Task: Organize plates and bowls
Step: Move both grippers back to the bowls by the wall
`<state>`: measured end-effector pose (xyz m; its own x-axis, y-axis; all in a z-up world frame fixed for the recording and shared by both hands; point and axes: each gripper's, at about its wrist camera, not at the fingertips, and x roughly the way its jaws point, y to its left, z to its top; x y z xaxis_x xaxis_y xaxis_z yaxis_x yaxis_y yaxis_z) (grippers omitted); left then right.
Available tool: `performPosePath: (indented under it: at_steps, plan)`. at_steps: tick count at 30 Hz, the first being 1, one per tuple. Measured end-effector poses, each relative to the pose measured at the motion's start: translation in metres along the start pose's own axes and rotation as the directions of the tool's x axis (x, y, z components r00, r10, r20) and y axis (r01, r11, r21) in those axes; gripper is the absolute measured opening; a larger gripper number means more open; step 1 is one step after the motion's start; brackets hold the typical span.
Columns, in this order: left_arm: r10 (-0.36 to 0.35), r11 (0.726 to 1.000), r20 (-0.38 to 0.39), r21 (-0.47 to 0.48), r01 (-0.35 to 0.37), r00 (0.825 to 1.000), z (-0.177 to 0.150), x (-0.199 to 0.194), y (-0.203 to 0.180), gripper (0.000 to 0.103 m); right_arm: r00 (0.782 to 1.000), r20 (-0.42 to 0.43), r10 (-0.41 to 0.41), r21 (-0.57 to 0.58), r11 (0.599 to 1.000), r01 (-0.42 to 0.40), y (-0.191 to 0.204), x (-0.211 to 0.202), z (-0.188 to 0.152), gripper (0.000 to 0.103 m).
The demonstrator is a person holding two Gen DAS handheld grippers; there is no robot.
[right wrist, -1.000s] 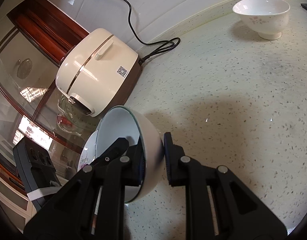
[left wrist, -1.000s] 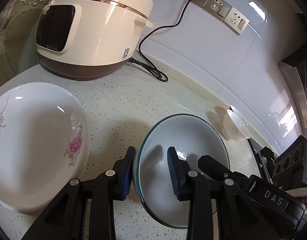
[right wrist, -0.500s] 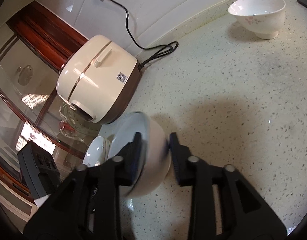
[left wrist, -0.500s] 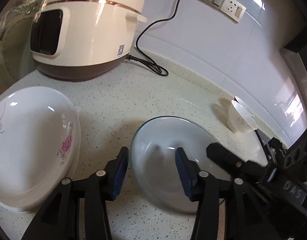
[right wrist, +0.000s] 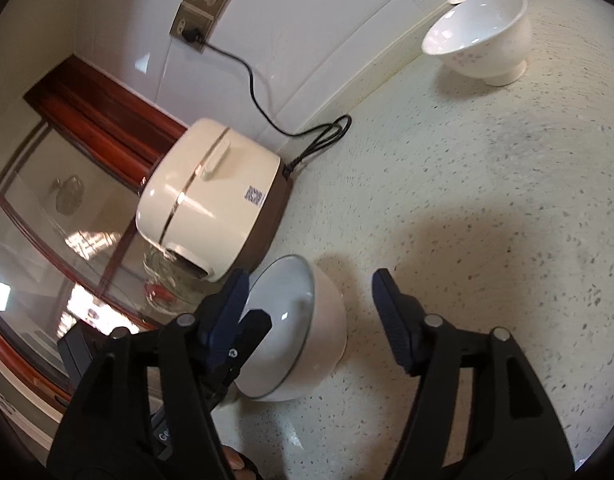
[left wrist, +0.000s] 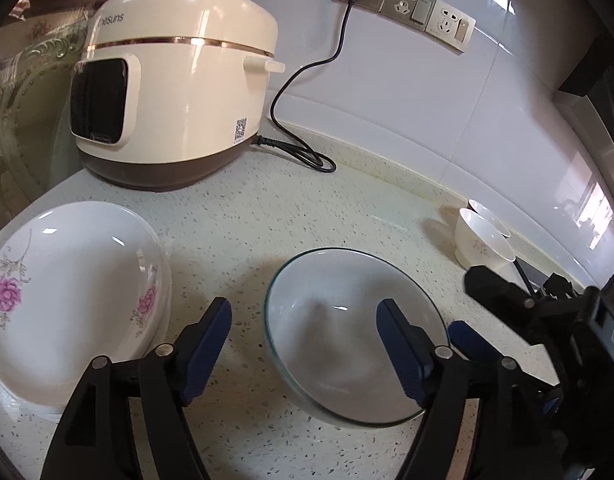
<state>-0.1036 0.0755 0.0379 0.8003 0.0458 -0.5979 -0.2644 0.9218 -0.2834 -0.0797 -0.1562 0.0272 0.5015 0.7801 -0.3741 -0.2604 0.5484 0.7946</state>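
On my far left the flowered plate [left wrist: 67,304] rests on the speckled counter [left wrist: 307,208], in front of the rice cooker [left wrist: 175,100]. My left gripper [left wrist: 303,344] is spread wide and holds nothing; its right finger reaches over the green-rimmed bowl [left wrist: 347,320], which sits on the counter just right of the plate. My right gripper [right wrist: 311,312] is also wide open and empty, the same bowl [right wrist: 303,332] standing between its fingers. Two small bowls [right wrist: 479,32] stand well apart by the wall.
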Motion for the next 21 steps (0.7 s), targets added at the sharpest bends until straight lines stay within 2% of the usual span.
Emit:
performPosePath:
  at_steps: [4, 7, 9, 11, 12, 13, 15, 19, 21]
  plan:
    - [0.03, 0.999, 0.051, 0.018, -0.031, 0.998, -0.001, -0.011, -0.001, 0.081, 1.0, 0.02, 0.007, 0.029, 1.0, -0.008, -0.006, -0.008, 0.001, 0.071]
    - [0.052, 0.998, 0.152, 0.03, -0.057, 0.987, -0.001, -0.031, -0.004, 0.082, 0.999, 0.048, -0.005, 0.031, 1.0, 0.004, -0.01, -0.021, 0.004, 0.075]
    - [0.023, 0.999, 0.212, 0.041, -0.032, 0.977, 0.003, -0.046, -0.011, 0.084, 0.996, 0.079, -0.036, 0.034, 0.999, 0.033, -0.016, -0.034, 0.009, 0.079]
    - [-0.036, 0.997, 0.249, 0.081, 0.016, 0.968, 0.009, -0.057, -0.025, 0.086, 0.992, 0.108, -0.069, 0.046, 0.997, 0.064, -0.026, -0.049, 0.018, 0.082]
    - [-0.071, 0.993, 0.254, 0.113, 0.044, 0.964, 0.013, -0.06, -0.036, 0.091, 0.989, 0.117, -0.085, 0.054, 0.995, 0.079, -0.03, -0.054, 0.023, 0.082]
    - [-0.096, 0.988, 0.251, 0.138, 0.062, 0.963, 0.017, -0.06, -0.046, 0.097, 0.986, 0.127, -0.108, 0.065, 0.993, 0.101, -0.035, -0.061, 0.03, 0.084]
    - [-0.154, 0.976, 0.22, 0.188, 0.113, 0.963, 0.024, -0.056, -0.07, 0.103, 0.974, 0.155, -0.163, 0.079, 0.985, 0.153, -0.044, -0.075, 0.044, 0.086]
    - [-0.266, 0.951, 0.071, 0.185, 0.249, 0.961, 0.04, -0.022, -0.108, 0.103, 0.939, 0.223, -0.262, 0.074, 0.965, 0.251, -0.057, -0.097, 0.075, 0.093]
    - [-0.284, 0.947, 0.015, 0.158, 0.278, 0.959, 0.049, 0.005, -0.125, 0.103, 0.923, 0.238, -0.302, 0.062, 0.953, 0.296, -0.064, -0.102, 0.092, 0.094]
